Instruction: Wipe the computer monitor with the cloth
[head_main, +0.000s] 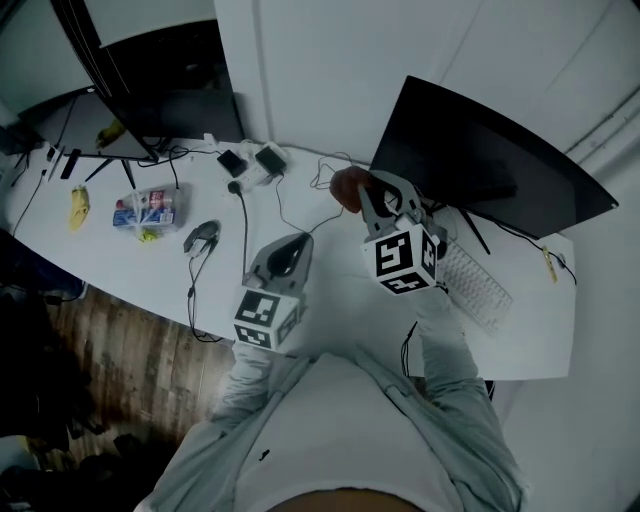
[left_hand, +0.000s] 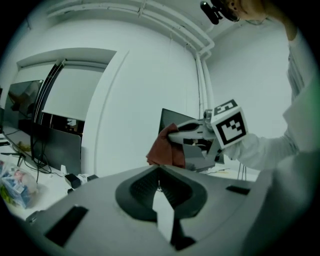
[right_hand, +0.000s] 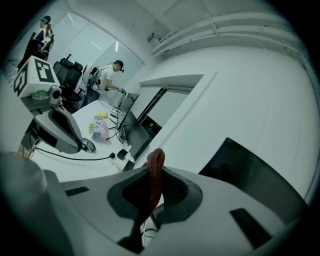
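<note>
We hold the cloth (right_hand: 155, 172) clamped in the right hand-held gripper (head_main: 368, 195), above the worktop (head_main: 120, 260). The monitor (head_main: 480, 160) stands just ahead and to its right, its long axis along the worktop. The left hand-held gripper (head_main: 293, 245), closed and empty, lies farther from the monitor.

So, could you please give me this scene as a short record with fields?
Right gripper: shut on a reddish cloth, raised above the desk
Left gripper: shut, nothing between its jaws, held lower than the right one
Monitor: dark screen, close beside the cloth
Cloth touching screen: cannot tell
Keyboard: on the white desk, in front of the monitor
</note>
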